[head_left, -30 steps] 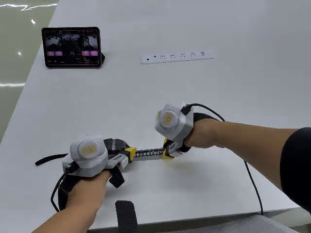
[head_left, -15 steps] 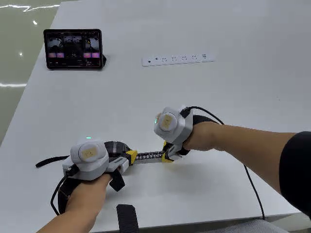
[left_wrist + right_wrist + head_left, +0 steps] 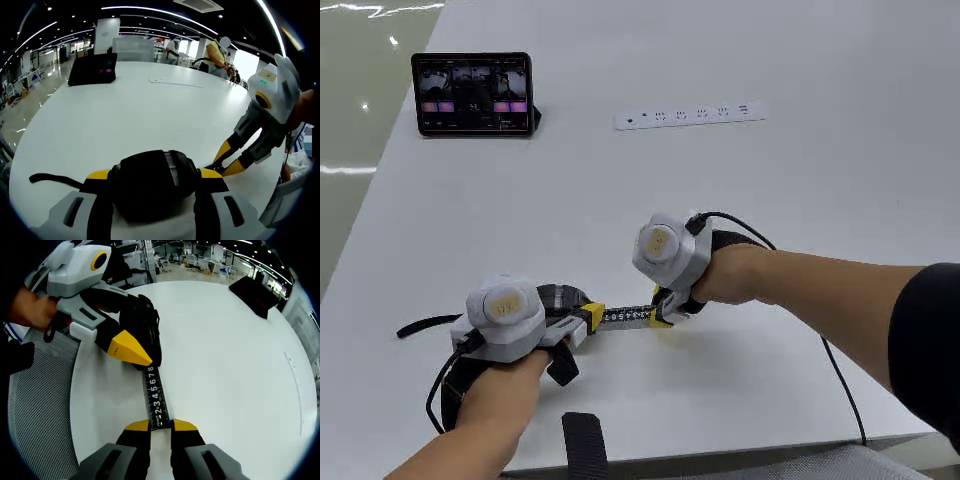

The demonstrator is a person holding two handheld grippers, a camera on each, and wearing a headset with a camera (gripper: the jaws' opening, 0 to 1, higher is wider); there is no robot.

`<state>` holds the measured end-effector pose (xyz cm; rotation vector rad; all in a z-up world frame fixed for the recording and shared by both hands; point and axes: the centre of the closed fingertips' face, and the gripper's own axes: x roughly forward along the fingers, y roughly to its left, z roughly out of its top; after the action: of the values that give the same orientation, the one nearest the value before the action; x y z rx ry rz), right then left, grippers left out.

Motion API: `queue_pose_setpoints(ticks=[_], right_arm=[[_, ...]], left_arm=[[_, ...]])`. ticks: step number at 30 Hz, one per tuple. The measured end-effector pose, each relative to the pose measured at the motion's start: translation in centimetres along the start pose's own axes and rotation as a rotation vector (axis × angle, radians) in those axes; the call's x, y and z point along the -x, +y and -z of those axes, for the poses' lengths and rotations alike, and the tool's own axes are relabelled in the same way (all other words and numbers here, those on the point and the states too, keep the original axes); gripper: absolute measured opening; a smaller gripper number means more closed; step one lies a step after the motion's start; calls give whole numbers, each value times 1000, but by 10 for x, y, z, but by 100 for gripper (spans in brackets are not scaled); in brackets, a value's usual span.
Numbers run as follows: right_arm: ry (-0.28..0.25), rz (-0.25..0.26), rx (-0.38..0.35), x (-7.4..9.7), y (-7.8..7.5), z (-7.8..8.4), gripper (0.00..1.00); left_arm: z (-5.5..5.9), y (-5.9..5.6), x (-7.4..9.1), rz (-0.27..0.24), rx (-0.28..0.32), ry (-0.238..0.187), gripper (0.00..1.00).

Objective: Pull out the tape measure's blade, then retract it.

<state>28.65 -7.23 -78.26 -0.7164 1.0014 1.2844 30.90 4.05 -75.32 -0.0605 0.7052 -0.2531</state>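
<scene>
This looks like a big open office. A long white worktop holds a tablet and a power strip. The floor is shiny, long light strips run overhead, and more desks stand far off.

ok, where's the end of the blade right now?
In the right gripper view the end of the blade is pinched between the right gripper jaws at bottom centre, a short stretch out from the black case held by the left gripper.
</scene>
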Motion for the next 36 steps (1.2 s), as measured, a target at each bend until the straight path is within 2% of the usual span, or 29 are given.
queue_pose_setpoints(ticks=[36], right_arm=[[-30,-18,4,-10,3,-20,11]], left_arm=[[0,2,0,7,29,5,61]])
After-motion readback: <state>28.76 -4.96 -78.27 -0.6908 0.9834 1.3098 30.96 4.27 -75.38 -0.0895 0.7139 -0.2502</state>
